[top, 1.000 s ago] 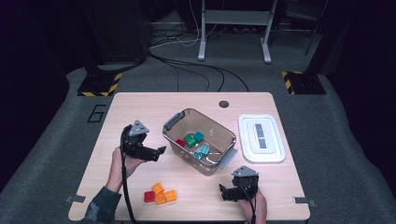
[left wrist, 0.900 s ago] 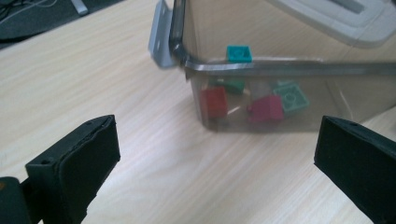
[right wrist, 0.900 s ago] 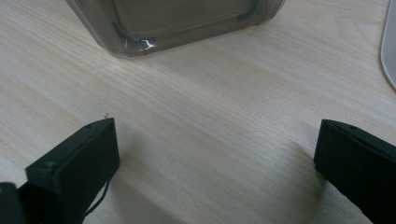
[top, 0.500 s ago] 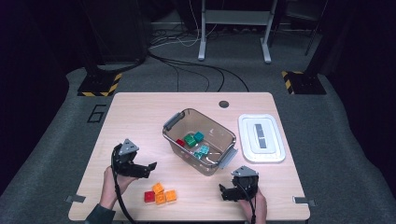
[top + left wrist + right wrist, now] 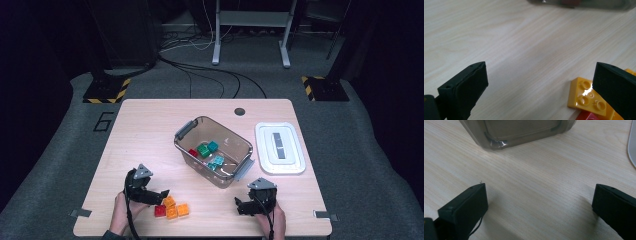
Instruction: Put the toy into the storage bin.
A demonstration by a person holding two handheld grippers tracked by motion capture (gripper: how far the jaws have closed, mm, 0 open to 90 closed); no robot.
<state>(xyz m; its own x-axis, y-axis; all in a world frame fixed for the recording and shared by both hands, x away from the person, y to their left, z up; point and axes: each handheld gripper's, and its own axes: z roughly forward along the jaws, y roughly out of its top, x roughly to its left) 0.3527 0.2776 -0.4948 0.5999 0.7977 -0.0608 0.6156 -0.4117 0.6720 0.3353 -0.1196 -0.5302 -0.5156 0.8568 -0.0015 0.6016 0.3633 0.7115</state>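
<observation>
We held the left gripper [image 5: 161, 194] wide open and empty just beside the small orange and red studded plastic bricks [image 5: 171, 207] near the table's front edge; the right gripper [image 5: 240, 205] gaped empty too.

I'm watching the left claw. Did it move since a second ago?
Yes. The left claw has come down from beside the clear bin toward the table's near edge, and now sits open right by the orange and red bricks.
</observation>
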